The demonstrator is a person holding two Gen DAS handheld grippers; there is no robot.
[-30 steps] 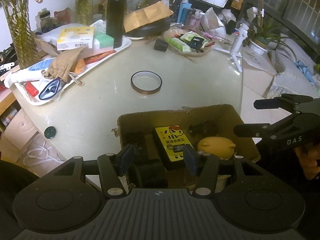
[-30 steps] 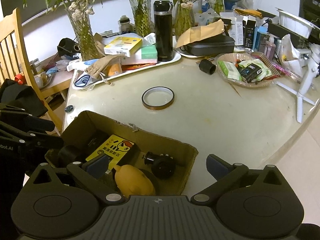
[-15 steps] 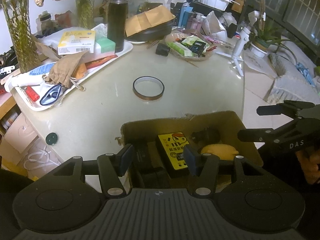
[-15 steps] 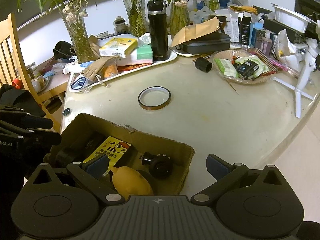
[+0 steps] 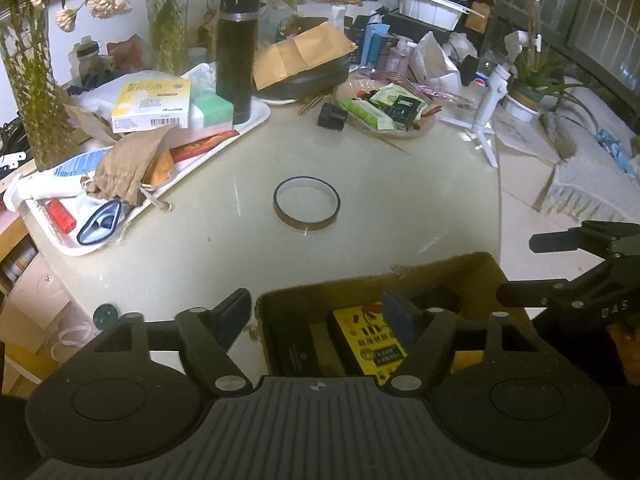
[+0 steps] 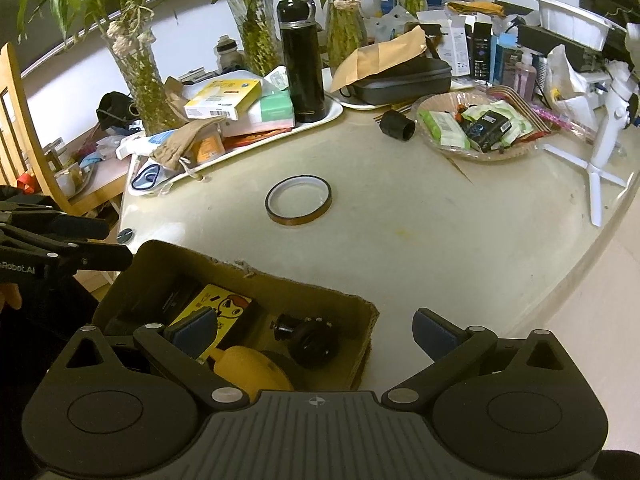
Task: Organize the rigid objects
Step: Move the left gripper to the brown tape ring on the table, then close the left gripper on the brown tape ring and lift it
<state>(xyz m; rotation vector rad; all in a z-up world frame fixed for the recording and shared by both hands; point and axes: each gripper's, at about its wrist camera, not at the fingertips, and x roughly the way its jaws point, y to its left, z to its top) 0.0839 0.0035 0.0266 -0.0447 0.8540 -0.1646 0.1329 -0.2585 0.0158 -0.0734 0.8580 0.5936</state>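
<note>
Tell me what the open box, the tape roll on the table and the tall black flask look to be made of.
Box: brown corrugated cardboard, matte, with a torn, ragged rim.
Tape roll: a thin amber-brown glossy film, probably polyimide or similar, wound on a pale core.
Flask: smooth black coated body, likely metal, with faint sheen.

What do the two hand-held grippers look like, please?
Both are matte black. The left hand-held gripper and right hand-held gripper have ribbed grey bodies, round side discs, silver pivot screws and blue finger pads. White lettering marks their sides.

home living room: cluttered round table (image 6: 400, 240), plant vases (image 6: 140, 68), wooden chair (image 6: 16, 120), floor rug (image 5: 592, 184).
</note>
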